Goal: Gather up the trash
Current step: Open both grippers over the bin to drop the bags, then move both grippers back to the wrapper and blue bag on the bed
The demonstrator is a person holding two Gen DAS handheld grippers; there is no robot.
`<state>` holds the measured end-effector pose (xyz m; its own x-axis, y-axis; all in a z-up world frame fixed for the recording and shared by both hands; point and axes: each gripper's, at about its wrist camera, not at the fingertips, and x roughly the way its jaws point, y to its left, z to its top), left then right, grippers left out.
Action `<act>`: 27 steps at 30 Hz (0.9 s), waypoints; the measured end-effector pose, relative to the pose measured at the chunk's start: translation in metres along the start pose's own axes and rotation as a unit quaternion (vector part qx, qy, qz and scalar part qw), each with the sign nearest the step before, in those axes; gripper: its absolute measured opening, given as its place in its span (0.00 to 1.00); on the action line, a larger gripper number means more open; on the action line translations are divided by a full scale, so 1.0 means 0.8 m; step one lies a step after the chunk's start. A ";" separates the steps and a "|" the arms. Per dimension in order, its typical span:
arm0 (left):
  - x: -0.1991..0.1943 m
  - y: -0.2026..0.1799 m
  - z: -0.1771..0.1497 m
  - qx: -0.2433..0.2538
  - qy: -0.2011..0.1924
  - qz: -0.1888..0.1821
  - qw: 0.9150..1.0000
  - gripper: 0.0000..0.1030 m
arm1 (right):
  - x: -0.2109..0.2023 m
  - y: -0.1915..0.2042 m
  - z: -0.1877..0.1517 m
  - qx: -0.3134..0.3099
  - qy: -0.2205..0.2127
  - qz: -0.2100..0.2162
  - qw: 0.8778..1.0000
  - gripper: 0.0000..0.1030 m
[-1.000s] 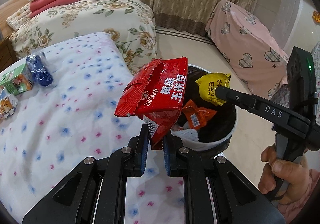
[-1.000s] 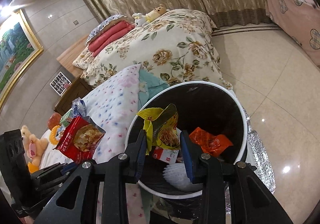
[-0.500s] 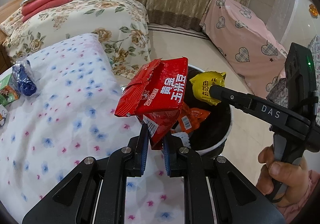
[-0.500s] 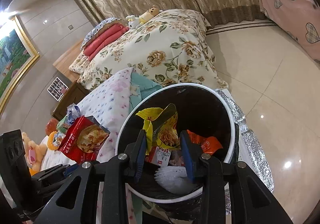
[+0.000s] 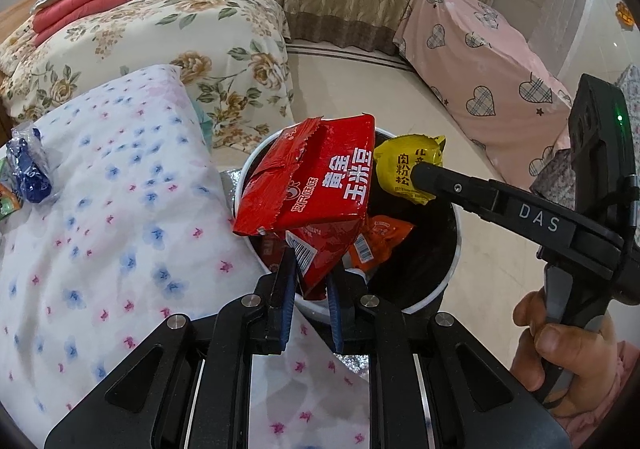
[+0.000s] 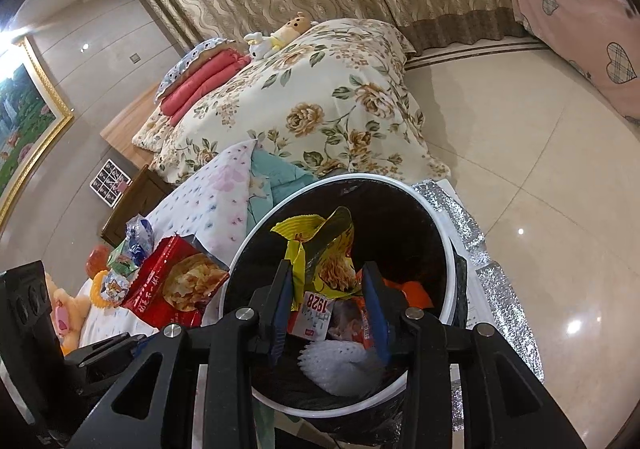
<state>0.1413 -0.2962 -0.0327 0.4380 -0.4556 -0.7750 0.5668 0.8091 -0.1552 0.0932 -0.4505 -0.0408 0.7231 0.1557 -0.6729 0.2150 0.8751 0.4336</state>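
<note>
both tongs' [image 5: 310, 281] wrappers [image 5: 320, 189] hide much of the bin [image 5: 448, 285].

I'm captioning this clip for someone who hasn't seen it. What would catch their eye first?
The big red snack bag, pinched at its bottom corner in the left gripper, hangs over the near rim of the white trash bin. Beside it, the right gripper holds a yellow snack wrapper over the bin's black-lined mouth, where an orange wrapper already lies.
</note>
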 end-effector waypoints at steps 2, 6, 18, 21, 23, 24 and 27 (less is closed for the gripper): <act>0.002 0.000 0.001 -0.002 0.003 -0.002 1.000 0.15 | 0.002 -0.001 0.001 0.002 0.004 0.000 1.000 0.37; 0.002 0.001 0.004 -0.004 0.004 -0.001 1.000 0.30 | 0.005 -0.005 0.003 0.009 0.006 -0.002 1.000 0.38; -0.024 0.026 -0.018 -0.030 -0.014 0.017 0.999 0.51 | -0.008 -0.003 0.002 0.021 -0.008 0.002 1.000 0.72; -0.032 0.041 -0.027 -0.047 -0.017 0.024 0.998 0.53 | -0.008 0.006 -0.001 0.017 -0.006 0.008 1.000 0.74; -0.039 0.054 -0.035 -0.060 -0.020 0.030 0.998 0.54 | -0.006 0.016 -0.004 0.012 -0.002 0.014 1.000 0.76; -0.042 0.060 -0.039 -0.067 -0.022 0.032 0.997 0.54 | -0.006 0.019 -0.005 0.010 -0.001 0.016 1.000 0.76; -0.052 0.082 -0.049 -0.089 -0.025 0.041 0.995 0.56 | -0.002 0.039 -0.011 0.000 0.004 0.027 1.000 0.77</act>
<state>0.1330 -0.2099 -0.0344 0.5148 -0.4005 -0.7580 0.3968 0.8951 -0.2034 0.0931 -0.4199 -0.0313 0.7281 0.2058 -0.6539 0.1771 0.8650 0.4694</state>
